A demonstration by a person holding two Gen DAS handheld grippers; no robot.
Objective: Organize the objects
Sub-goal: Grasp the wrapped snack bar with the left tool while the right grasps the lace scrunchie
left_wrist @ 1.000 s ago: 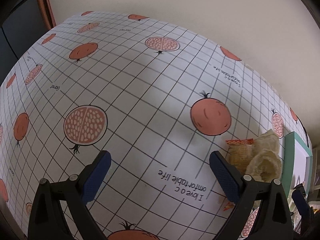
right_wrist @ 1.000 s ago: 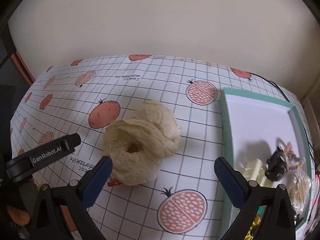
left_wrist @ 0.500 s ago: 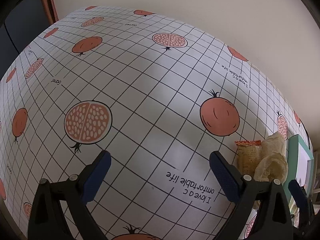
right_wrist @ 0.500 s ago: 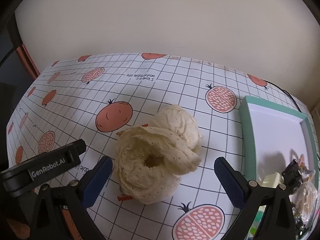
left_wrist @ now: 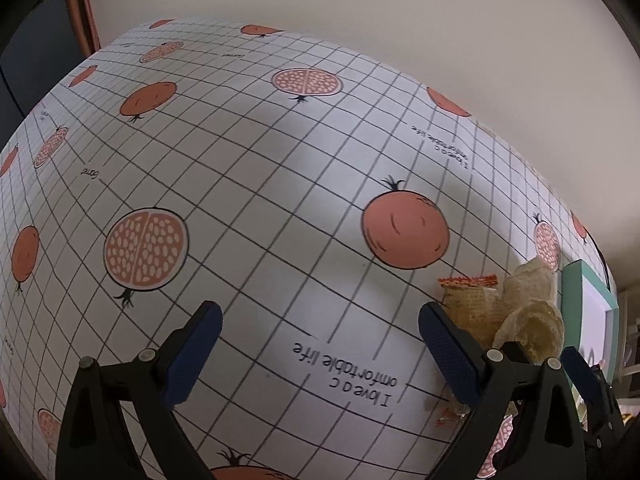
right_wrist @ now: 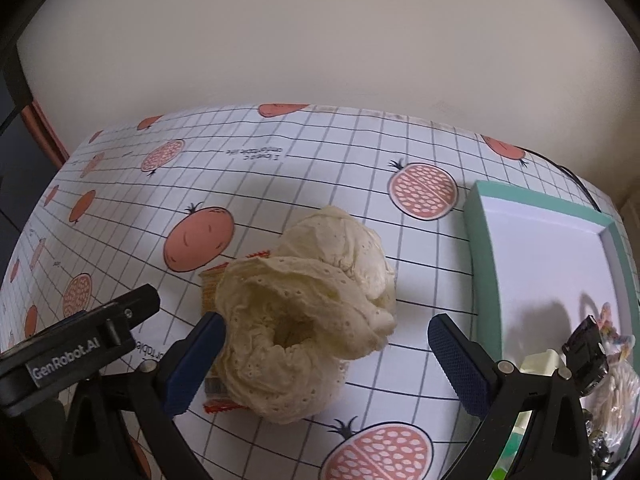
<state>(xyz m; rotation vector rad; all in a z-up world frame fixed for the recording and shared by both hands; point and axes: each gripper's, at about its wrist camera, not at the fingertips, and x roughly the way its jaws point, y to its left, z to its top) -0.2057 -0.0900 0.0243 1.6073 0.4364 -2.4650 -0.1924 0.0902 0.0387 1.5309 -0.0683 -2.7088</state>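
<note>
A cream lace scrunchie lies on the pomegranate-print tablecloth, partly over an orange snack packet. My right gripper is open, its blue pads on either side of the scrunchie's near part, low over the table. A teal box with a white inside stands to the right. In the left wrist view the scrunchie and packet sit at the right, just beyond the right finger. My left gripper is open and empty over bare cloth.
The box holds small things at its near end: a black clip, a pale block and a bag of cotton swabs. The left gripper's body is at the lower left of the right wrist view. A wall is behind the table.
My right gripper has moved forward and down onto the scrunchie, which now lies between its open fingers. My left gripper shifted a little; it stays open and empty.
</note>
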